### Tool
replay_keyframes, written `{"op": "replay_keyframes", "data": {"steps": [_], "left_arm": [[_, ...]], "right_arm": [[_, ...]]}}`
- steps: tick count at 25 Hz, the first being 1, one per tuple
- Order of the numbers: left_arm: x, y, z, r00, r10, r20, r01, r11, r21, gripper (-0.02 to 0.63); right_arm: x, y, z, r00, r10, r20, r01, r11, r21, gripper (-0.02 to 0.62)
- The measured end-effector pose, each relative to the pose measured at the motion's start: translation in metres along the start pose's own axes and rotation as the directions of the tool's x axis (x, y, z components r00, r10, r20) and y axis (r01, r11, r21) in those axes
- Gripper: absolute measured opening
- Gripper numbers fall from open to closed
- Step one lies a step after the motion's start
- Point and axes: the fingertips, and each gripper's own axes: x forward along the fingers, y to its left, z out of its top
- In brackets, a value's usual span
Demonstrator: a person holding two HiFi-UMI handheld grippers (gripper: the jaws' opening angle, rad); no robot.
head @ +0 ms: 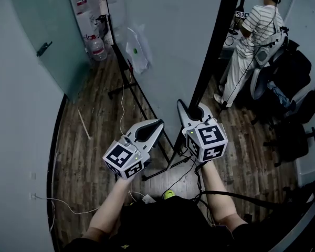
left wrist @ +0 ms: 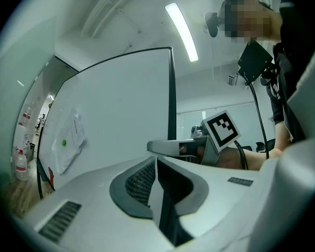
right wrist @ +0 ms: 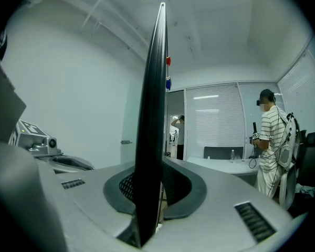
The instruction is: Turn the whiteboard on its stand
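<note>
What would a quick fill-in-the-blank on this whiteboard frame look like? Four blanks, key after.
1. The right gripper is shut on the black edge of the ____.
2. The left gripper holds ____.
3. The paper sheet stuck to the white face carries a ____ dot.
4. The person in the background wears a ____ shirt.
Missing words: whiteboard; nothing; green; striped.

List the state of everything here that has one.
whiteboard, upright on its stand, one edge clamped
right gripper, shut on the whiteboard's edge
left gripper, shut, holding nothing
paper, stuck to the whiteboard's face
</note>
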Motion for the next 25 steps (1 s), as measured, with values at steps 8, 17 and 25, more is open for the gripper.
{"op": "replay_keyframes", "data": {"steps": [8,17,25], "left_arm": [[-0.006,0.012,0.001,1.0,0.024,-0.007,-0.024,1.0,0.006,0.012],[-0.009,0.021,0.008,0.999,0.043,0.007,-0.043,0.999,0.023,0.012],[-0.012,0.009,0.008,0.999,0.047,0.006,-0.047,0.999,0.017,0.012]], "right_arm": [[0.041,0.005,0.002,1.0,0.003,-0.004,-0.003,1.0,-0.006,0.054],[0.067,0.002,0.0,1.0,0.018,-0.025,-0.018,1.0,0.004,0.054],[0.071,-0.003,-0.001,0.999,0.024,-0.035,-0.023,1.0,0.007,0.055]]}}
